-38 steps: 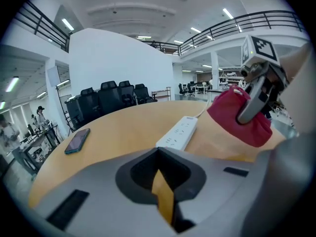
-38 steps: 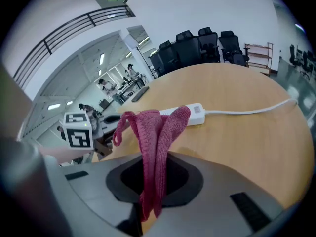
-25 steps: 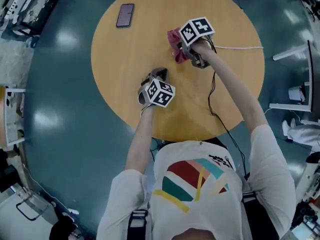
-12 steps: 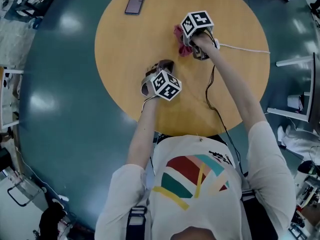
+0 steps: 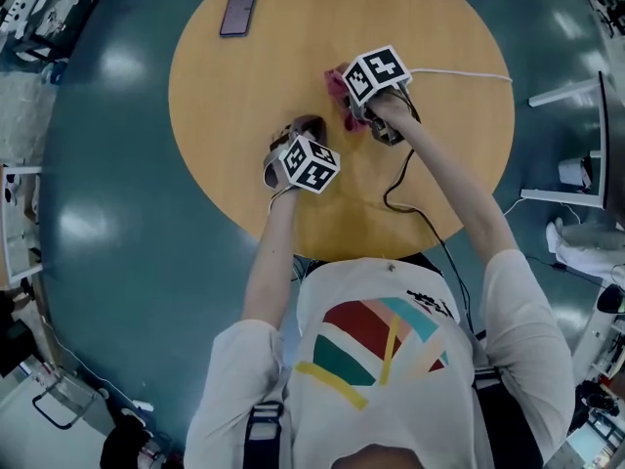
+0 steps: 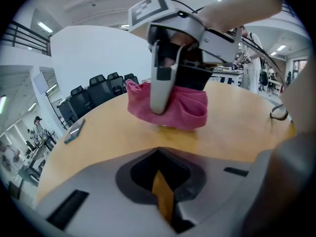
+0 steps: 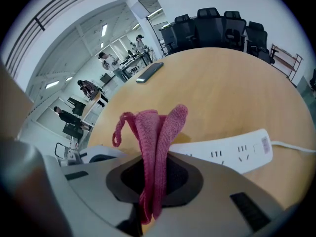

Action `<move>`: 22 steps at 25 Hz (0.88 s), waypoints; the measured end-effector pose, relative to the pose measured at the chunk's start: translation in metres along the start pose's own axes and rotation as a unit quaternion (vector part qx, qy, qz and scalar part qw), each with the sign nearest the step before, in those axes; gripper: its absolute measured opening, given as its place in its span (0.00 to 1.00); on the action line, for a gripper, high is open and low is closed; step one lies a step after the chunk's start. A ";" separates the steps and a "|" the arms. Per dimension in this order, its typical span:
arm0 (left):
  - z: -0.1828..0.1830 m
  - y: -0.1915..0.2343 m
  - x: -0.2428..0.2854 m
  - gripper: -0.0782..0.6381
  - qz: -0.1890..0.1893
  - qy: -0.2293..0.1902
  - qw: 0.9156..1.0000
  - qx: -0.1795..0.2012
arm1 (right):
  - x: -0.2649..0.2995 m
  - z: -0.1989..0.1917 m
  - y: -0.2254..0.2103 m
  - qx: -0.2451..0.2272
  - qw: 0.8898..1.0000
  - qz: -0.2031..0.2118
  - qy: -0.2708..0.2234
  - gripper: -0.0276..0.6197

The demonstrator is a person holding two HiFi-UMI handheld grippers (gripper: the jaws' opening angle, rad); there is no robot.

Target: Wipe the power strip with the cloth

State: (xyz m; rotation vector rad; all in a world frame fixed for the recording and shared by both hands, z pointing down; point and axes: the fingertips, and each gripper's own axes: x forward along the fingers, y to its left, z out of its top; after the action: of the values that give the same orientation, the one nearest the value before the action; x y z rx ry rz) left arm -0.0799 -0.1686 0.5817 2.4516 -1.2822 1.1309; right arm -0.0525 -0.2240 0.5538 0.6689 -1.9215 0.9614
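Note:
My right gripper (image 5: 352, 101) is shut on a pink cloth (image 5: 338, 88), which hangs bunched between its jaws (image 7: 154, 147) in the right gripper view. The white power strip (image 7: 223, 152) lies on the round wooden table (image 5: 244, 76) just below and beyond the cloth; in the head view the gripper and the person's hand hide it. My left gripper (image 5: 304, 127) rests low over the table nearer the person, jaws shut with nothing between them (image 6: 161, 181). It faces the right gripper (image 6: 170, 58) and the cloth (image 6: 170, 107).
A dark phone (image 5: 238, 13) lies at the table's far left edge, also seen as the phone (image 7: 149, 71). The strip's white cable (image 5: 459, 72) runs right over the table. A black cable (image 5: 400, 189) trails from the right gripper toward the person. Office chairs (image 7: 222, 26) stand beyond the table.
The right gripper with the cloth has shifted a little nearer the person over the table. The left gripper has stayed about where it was. The head camera has swayed.

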 end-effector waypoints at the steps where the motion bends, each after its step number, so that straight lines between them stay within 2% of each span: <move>1: 0.000 0.000 0.000 0.16 0.000 0.000 1.000 0.000 | -0.001 -0.008 0.000 -0.004 1.000 0.000 -0.001 0.10; 7: 0.002 -0.002 -0.001 0.16 -0.001 0.000 1.000 0.000 | -0.014 -0.061 -0.006 -0.029 1.000 -0.009 0.003 0.10; 13: 0.001 -0.005 -0.003 0.16 -0.001 -0.001 1.000 0.001 | -0.026 -0.099 -0.008 -0.009 1.000 -0.004 -0.002 0.10; 18: 0.002 -0.009 -0.003 0.16 -0.003 -0.002 1.000 0.003 | -0.037 -0.105 -0.006 0.005 0.999 -0.002 -0.033 0.10; 22: 0.002 -0.005 0.000 0.16 -0.002 0.000 1.000 0.008 | -0.054 -0.096 0.004 0.019 0.996 0.011 -0.084 0.10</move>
State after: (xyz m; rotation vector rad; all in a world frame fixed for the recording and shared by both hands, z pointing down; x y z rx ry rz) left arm -0.0752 -0.1667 0.5813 2.4649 -1.2723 1.1429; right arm 0.0147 -0.1389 0.5372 0.7733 -2.0661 0.9840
